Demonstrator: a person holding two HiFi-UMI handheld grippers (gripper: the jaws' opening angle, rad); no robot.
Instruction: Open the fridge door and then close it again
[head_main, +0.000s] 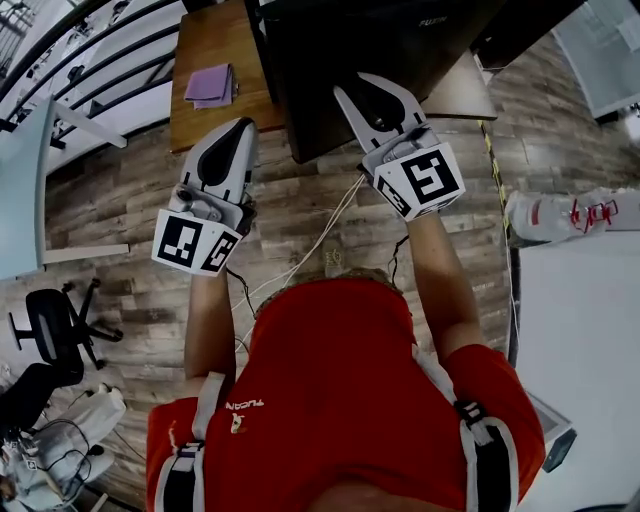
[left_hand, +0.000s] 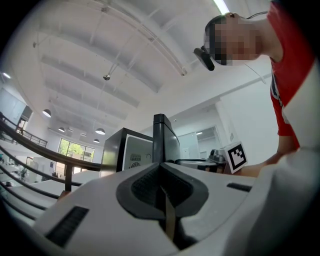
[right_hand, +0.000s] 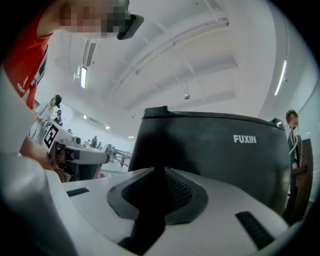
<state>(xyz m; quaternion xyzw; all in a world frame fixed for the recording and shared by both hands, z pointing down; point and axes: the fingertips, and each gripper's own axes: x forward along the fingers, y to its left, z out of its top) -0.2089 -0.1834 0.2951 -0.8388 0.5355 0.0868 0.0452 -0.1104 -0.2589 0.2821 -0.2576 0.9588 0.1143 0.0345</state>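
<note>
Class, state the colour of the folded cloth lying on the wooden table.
Light purple; the cloth shows best in the head view.

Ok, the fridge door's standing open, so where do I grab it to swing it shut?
Probably its free vertical edge. The fridge door is a flat slab with no handle showing, and that thin edge points straight at the left gripper. Come head-on from there, tongs opened to straddle it. The broad face before the right gripper offers nothing to pinch.
</note>
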